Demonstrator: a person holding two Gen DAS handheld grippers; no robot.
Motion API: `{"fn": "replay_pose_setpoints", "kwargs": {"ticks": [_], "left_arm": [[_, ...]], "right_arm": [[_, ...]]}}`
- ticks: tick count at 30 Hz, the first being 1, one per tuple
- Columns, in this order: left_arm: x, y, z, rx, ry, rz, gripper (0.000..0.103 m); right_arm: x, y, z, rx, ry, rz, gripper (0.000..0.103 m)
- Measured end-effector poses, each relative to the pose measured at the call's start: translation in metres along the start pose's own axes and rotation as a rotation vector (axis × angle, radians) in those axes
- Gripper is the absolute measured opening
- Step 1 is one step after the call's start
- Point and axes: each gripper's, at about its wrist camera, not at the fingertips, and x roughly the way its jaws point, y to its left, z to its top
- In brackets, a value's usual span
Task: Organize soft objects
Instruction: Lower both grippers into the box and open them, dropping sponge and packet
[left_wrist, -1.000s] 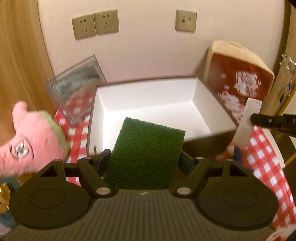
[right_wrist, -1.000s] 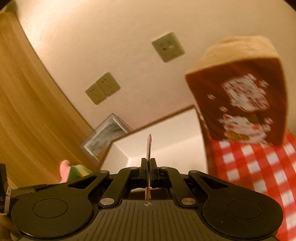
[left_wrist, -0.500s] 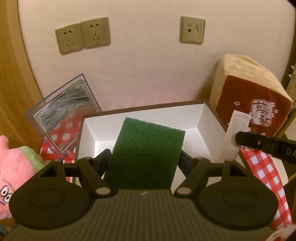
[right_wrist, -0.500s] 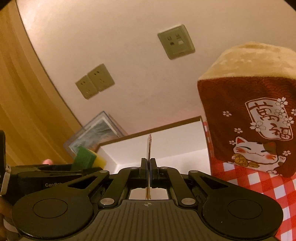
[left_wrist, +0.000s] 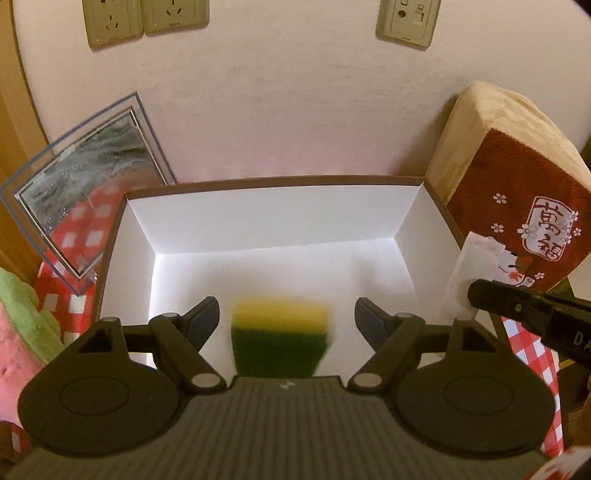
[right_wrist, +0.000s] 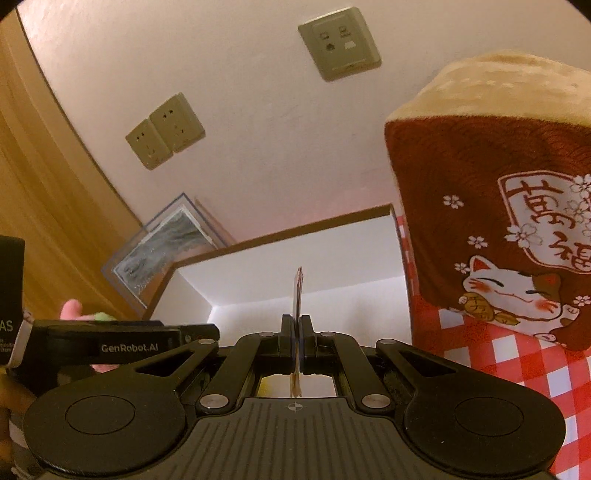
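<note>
the left gripper (left_wrist: 286, 314) stands wide, its jaws clear of the blurred sponge (left_wrist: 280, 338) between them over the near floor of the white box (left_wrist: 273, 218). the right gripper (right_wrist: 295, 334) pinches a thin packet (right_wrist: 298, 291) beside the box's right wall; it may snag on that rim.
</note>
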Motion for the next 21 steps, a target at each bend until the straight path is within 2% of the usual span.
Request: {"fn": "replay_pose_setpoints", "kwargs": {"ticks": [7,8,10,11,12,21], "left_arm": [[-0.002,0.01,-0.002,-0.007,0.003,0.017,0.083],[-0.003,0.012,-0.002,-0.01,0.003,0.019,0.083],[-0.008,0.014,-0.002,-0.01,-0.005,0.014,0.083],[-0.01,0.015,-0.001,-0.007,-0.008,0.015,0.083],[-0.013,0.016,-0.001,-0.003,-0.013,0.019,0.083],[-0.037,0.019,-0.007,0.015,-0.035,0.024,0.083]], "right_arm": [[0.008,0.007,0.002,-0.012,0.026,0.034,0.004],[0.009,0.009,0.003,-0.015,0.026,0.037,0.01],[0.01,0.012,0.005,-0.017,0.022,0.044,0.031],[0.009,0.013,0.006,-0.01,0.017,0.049,0.051],[0.007,0.014,0.006,-0.004,0.009,0.054,0.061],[-0.014,0.012,0.006,0.004,-0.013,0.041,0.062]]}}
